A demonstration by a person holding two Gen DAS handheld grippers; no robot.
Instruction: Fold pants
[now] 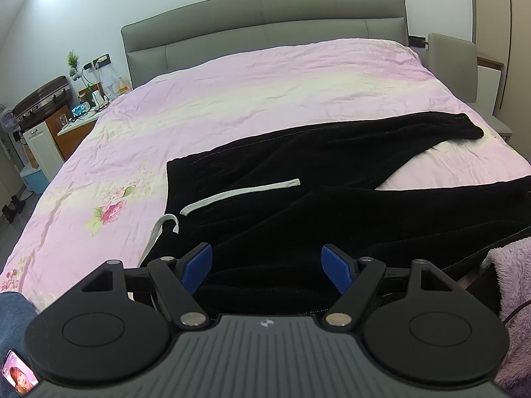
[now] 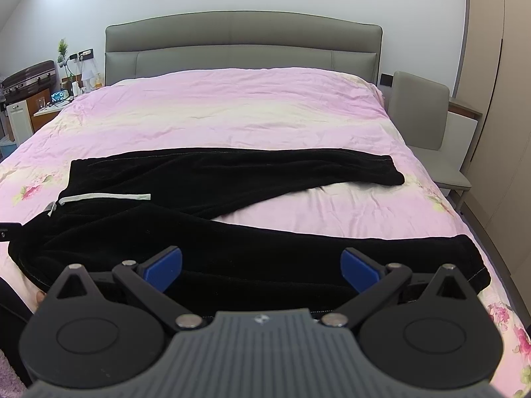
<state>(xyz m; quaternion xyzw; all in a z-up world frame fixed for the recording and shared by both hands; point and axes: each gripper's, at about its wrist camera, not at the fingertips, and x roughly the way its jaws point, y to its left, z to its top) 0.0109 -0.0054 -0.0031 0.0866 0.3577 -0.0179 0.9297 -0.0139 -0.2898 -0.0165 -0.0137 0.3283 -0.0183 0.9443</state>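
Black pants (image 1: 298, 172) lie spread on the pink bed cover (image 1: 232, 99), waistband at the left, two legs splayed to the right in a V. A grey drawstring (image 1: 239, 195) lies across the waist area. My left gripper (image 1: 267, 267) hovers open over the near waist part, blue pads (image 1: 195, 265) wide apart, nothing between them. In the right wrist view the same pants (image 2: 232, 172) stretch across the cover (image 2: 232, 109). My right gripper (image 2: 262, 268) stands open above the near leg, close to its cuff (image 2: 471, 262).
A grey headboard (image 2: 242, 43) closes the far side. A grey chair (image 2: 421, 122) stands right of the bed. A bedside table (image 1: 79, 122) with clutter and a suitcase (image 1: 39, 99) are at the left. A fluffy lilac cloth (image 1: 511, 282) lies at the near right.
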